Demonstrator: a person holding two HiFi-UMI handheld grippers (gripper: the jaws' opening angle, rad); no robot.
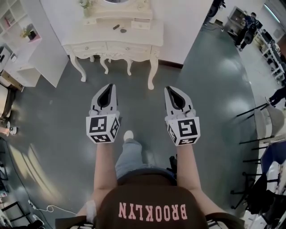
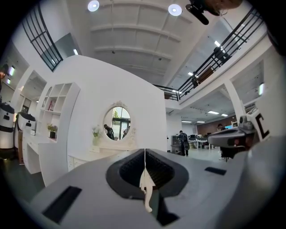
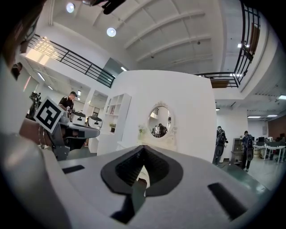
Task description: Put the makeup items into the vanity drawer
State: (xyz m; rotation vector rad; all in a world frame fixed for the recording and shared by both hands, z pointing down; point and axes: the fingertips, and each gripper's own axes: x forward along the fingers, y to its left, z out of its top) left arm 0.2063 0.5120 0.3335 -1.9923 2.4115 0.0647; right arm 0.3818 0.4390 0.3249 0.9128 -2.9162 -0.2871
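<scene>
1. The person is standing on the grey floor (image 1: 214, 98), facing a cream bench (image 1: 89, 36) with curved legs and staying well apart from it, both forearms reaching forward.
2. The left hand-held gripper (image 1: 108, 86) is pointing level towards the bench. In its own view (image 2: 144, 154) the jaws are clenched tip to tip along a thin seam, with nothing between them.
3. The right hand-held gripper (image 1: 172, 89) is also pointing level. Its own view (image 3: 143, 148) is showing the jaws clenched together at the tips and empty.
4. The two hand-held grippers are hanging side by side, apart from each other, with their marker cubes turned up towards the head camera.
5. The makeup items (image 1: 116, 27), two small dark things, are lying close together near the middle of the bench top. They are too small to tell what kind they are.
6. A pale box (image 1: 140, 25) is sitting just beside them, towards the right edge, and a vase of flowers (image 1: 85, 8) is standing near the back left corner.
7. The drawer (image 1: 89, 47) is sitting under the front edge of the bench, its front lying flush with the apron.
8. An oval mirror (image 2: 118, 120) is standing at the back edge of the bench, showing in both gripper views.
</scene>
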